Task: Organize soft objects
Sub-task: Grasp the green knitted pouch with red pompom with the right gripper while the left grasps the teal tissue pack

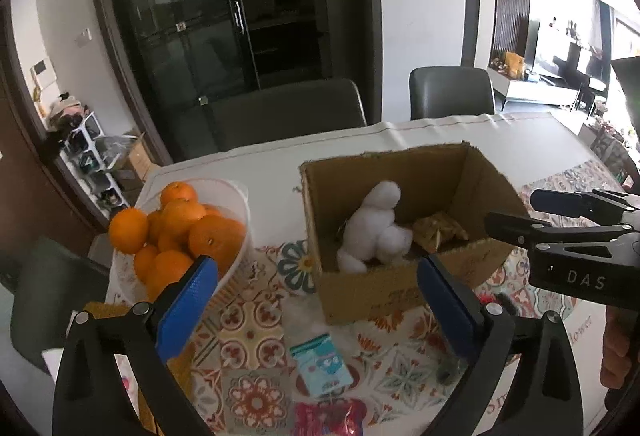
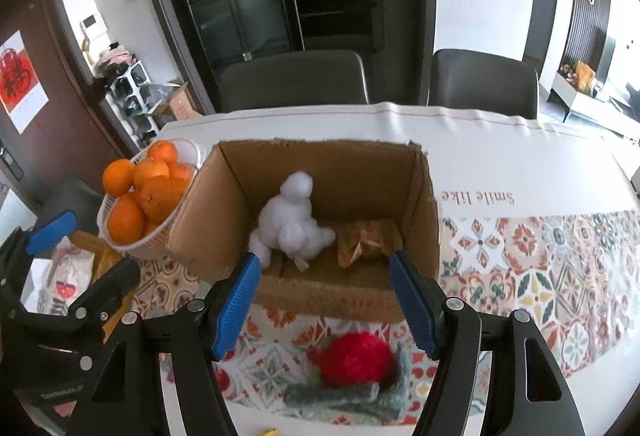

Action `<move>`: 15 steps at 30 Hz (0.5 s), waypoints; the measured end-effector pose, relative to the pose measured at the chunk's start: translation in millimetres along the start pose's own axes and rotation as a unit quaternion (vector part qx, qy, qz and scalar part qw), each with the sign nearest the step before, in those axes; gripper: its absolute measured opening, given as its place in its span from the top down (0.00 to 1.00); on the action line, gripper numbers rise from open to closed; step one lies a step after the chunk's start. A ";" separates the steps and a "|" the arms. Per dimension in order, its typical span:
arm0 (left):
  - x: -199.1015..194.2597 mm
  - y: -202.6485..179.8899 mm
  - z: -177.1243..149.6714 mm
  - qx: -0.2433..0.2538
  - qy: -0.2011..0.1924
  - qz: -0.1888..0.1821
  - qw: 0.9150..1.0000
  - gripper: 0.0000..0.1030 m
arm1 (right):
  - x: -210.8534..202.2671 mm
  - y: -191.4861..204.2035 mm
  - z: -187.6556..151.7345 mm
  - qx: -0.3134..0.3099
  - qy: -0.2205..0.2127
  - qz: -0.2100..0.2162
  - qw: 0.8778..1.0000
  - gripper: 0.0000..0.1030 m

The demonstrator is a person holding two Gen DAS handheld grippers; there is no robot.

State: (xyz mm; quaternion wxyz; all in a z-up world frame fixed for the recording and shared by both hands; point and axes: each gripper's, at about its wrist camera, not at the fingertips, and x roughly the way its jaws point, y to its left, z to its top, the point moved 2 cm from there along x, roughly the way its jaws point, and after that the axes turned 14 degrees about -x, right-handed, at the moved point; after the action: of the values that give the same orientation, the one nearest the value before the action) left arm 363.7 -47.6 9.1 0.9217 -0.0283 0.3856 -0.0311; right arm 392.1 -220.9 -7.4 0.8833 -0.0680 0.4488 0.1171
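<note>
Starting left of the cardboard box, you see a white basket of oranges touching the box's left wall; it is no part of the sorting. Inside the box, a white plush toy sits left of centre, with a crumpled golden-brown packet to its right, so part of the job looks done. In front of the box, still out on the bench, lie a teal tissue pack and a red fluffy toy with a green stem. Your left gripper is spread wide above the tissue pack, holding nothing. Your right gripper is likewise apart and empty, over the red toy.
</note>
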 end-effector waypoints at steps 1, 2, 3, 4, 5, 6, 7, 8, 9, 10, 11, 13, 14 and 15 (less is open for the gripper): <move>-2.5 1.5 -4.1 -0.001 0.001 0.004 1.000 0.01 | -0.8 1.4 -3.1 0.000 0.002 -0.002 1.000 0.34; -3.6 3.2 -7.1 -0.002 0.003 0.006 1.000 0.01 | -1.2 2.6 -5.6 0.000 0.005 -0.001 1.000 0.34; -4.8 5.6 -9.8 -0.003 0.005 0.007 1.000 0.01 | -1.1 4.5 -9.2 0.000 0.013 0.003 1.000 0.34; -5.5 7.0 -13.2 -0.005 0.009 0.009 1.000 0.01 | -1.2 6.2 -11.7 0.000 0.016 0.008 1.000 0.34; -6.3 7.9 -16.8 -0.006 0.013 0.010 1.000 0.01 | -1.0 9.6 -15.4 -0.003 0.020 0.012 1.000 0.34; -6.5 9.3 -20.1 -0.009 0.019 0.009 1.000 0.01 | -0.8 11.1 -18.2 -0.005 0.025 0.011 1.000 0.34; -6.9 11.3 -22.9 -0.011 0.022 0.011 1.000 0.01 | -0.5 13.1 -21.0 -0.006 0.028 0.009 1.000 0.34; -7.2 12.4 -25.4 -0.012 0.023 0.016 1.000 0.01 | 0.1 15.2 -25.0 -0.008 0.032 0.009 0.999 0.34; -7.3 12.9 -28.3 -0.012 0.025 0.018 0.999 0.01 | 0.6 16.6 -28.6 -0.011 0.035 0.008 0.999 0.34; -8.0 13.6 -31.5 -0.012 0.027 0.019 0.999 0.01 | 1.2 17.8 -32.3 -0.015 0.038 0.005 0.999 0.34; -8.5 14.3 -36.1 -0.012 0.031 0.021 0.999 0.01 | 1.8 19.2 -35.7 -0.018 0.042 -0.001 0.999 0.34; -8.2 15.9 -44.9 -0.010 0.038 0.022 0.999 0.01 | 5.4 19.2 -43.0 -0.018 0.053 -0.001 0.998 0.34; -6.9 15.9 -49.0 -0.009 0.042 0.023 0.999 0.01 | 8.6 18.5 -47.6 -0.014 0.061 0.003 0.998 0.34; -6.1 16.9 -53.6 -0.008 0.045 0.026 0.999 0.01 | 11.4 19.4 -51.9 -0.013 0.068 0.003 0.998 0.34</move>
State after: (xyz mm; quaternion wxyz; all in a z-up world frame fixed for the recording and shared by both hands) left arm 321.8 -31.8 -25.4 0.9036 -0.0245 0.4276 -0.0055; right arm 353.1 -212.2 -47.4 0.8495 -0.0855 0.5064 0.1209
